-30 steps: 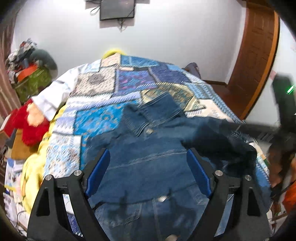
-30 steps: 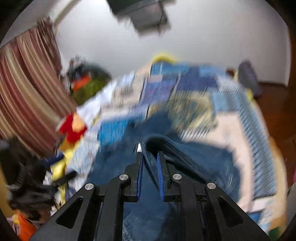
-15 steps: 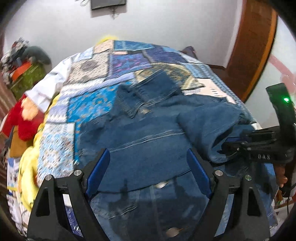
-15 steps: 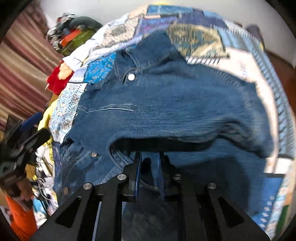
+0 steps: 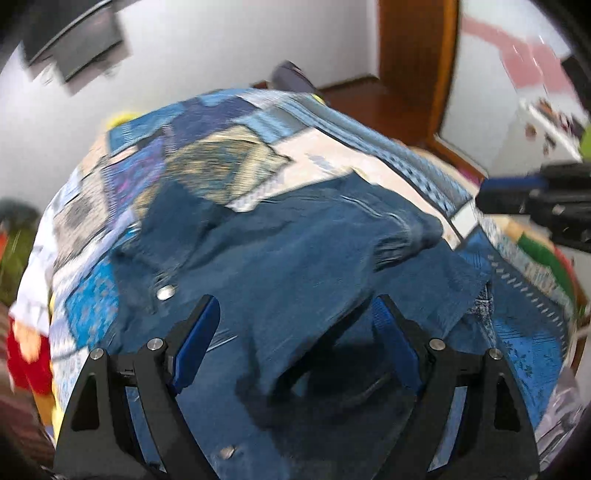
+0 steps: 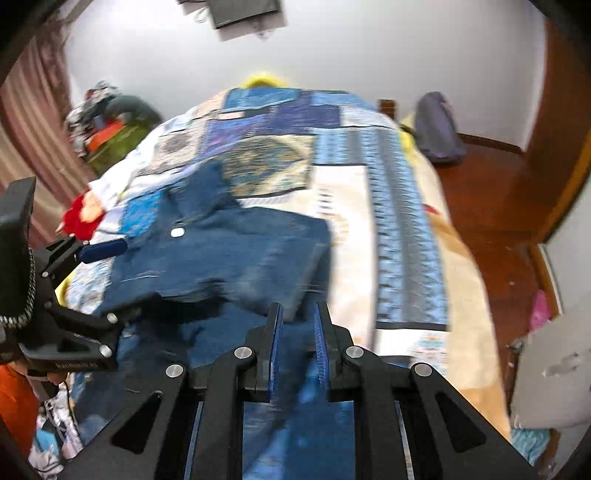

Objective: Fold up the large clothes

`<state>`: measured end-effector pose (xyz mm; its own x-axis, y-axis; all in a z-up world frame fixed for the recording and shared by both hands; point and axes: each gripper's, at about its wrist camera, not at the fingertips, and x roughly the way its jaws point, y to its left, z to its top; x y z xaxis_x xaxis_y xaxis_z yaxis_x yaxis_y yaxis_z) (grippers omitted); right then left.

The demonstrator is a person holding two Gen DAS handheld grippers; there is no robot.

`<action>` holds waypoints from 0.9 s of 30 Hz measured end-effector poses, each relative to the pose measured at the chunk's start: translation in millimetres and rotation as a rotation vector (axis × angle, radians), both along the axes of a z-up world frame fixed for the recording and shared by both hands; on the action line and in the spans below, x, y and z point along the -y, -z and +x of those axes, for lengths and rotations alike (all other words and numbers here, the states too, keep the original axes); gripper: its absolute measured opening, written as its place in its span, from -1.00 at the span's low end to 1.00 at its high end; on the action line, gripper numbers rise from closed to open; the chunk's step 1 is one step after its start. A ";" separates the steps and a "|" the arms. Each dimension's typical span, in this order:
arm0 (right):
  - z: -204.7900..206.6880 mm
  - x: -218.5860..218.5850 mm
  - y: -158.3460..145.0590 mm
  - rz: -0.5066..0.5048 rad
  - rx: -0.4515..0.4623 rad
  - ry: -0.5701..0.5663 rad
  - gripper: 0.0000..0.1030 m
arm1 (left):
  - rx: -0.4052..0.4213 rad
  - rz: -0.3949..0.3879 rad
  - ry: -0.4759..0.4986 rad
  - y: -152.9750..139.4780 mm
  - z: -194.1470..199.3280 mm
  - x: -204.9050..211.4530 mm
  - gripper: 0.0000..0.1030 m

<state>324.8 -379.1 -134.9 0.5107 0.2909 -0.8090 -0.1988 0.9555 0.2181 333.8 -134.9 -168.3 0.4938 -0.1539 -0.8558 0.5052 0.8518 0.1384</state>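
A dark blue denim jacket (image 5: 280, 266) lies on the patchwork quilt (image 5: 229, 162) of a bed, its right sleeve folded across the front. My left gripper (image 5: 295, 321) is open wide and empty, low over the jacket's middle and the folded sleeve. In the right wrist view the jacket (image 6: 229, 254) lies left of centre. My right gripper (image 6: 297, 314) has its jaws a narrow gap apart with nothing between them, just above the jacket's right edge. The left gripper also shows at the left of the right wrist view (image 6: 99, 254).
The quilt (image 6: 399, 229) covers the bed. A red soft toy (image 6: 75, 218) and a pile of clothes (image 6: 107, 122) lie at the left. A wooden door (image 5: 410, 62) and floor are on the right. A screen (image 6: 243, 13) hangs on the far wall.
My right gripper has let go of the sleeve, which now lies across the jacket, and has drawn back to the right. My left gripper has swung right, still open.
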 end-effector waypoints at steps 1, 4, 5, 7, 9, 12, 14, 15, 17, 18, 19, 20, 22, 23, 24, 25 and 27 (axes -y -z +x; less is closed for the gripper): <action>0.3 5.9 4.7 0.009 -0.013 0.008 -0.74 | -0.005 0.021 0.009 6.3 3.4 8.4 0.64; 1.0 14.0 16.9 0.031 -0.047 0.017 -0.74 | 0.019 0.091 0.031 25.0 14.0 30.9 0.61; 1.9 13.5 22.8 0.037 -0.060 0.016 -0.74 | 0.032 0.100 0.032 28.3 16.6 35.7 0.53; 3.1 10.3 30.6 0.044 -0.076 0.011 -0.74 | 0.052 0.068 0.036 26.0 18.5 38.8 0.22; 4.4 4.4 39.7 0.052 -0.097 -0.002 -0.74 | 0.077 0.062 0.033 20.6 18.9 41.0 -0.55; 7.1 -8.9 54.6 0.044 -0.127 -0.030 -0.74 | 0.106 0.037 0.005 6.9 19.8 33.5 -0.75; 8.4 -17.9 65.4 0.016 -0.142 -0.040 -0.74 | 0.136 0.008 -0.038 -7.7 22.9 16.9 -0.78; 8.6 -21.5 68.9 -0.004 -0.141 -0.041 -0.74 | 0.149 -0.012 -0.064 -15.6 24.5 6.2 -0.79; 7.3 -27.4 72.1 -0.036 -0.131 -0.053 -0.74 | 0.165 -0.061 -0.122 -31.2 27.2 -20.9 -0.79; 6.8 -27.6 72.4 -0.042 -0.127 -0.055 -0.74 | 0.168 -0.091 -0.160 -39.2 28.4 -40.4 -0.79; 6.5 -27.4 72.5 -0.042 -0.127 -0.054 -0.74 | 0.170 -0.108 -0.190 -43.5 28.8 -55.0 -0.79; 7.0 -26.2 72.9 -0.039 -0.132 -0.051 -0.74 | 0.170 -0.124 -0.241 -46.8 28.9 -78.3 -0.79; 8.3 -24.2 74.9 -0.033 -0.149 -0.042 -0.74 | 0.156 -0.135 -0.315 -43.1 27.4 -113.0 -0.79; 8.9 -23.5 75.9 -0.033 -0.153 -0.038 -0.74 | 0.138 -0.141 -0.346 -37.4 26.7 -128.0 -0.79; 8.2 -23.0 76.2 -0.036 -0.154 -0.035 -0.74 | 0.114 -0.150 -0.373 -30.3 25.1 -142.0 -0.78; 7.3 -23.5 76.4 -0.043 -0.153 -0.033 -0.74 | 0.087 -0.160 -0.398 -21.9 23.5 -154.9 -0.78; 6.4 -25.0 76.6 -0.055 -0.150 -0.028 -0.74 | 0.008 -0.181 -0.450 4.8 19.2 -182.0 -0.77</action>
<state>331.2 -354.1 -211.5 0.3756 0.2571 -0.8904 -0.1951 0.9612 0.1952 353.0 47.1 -173.1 0.5518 -0.0696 -0.8311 0.0809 0.9963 -0.0297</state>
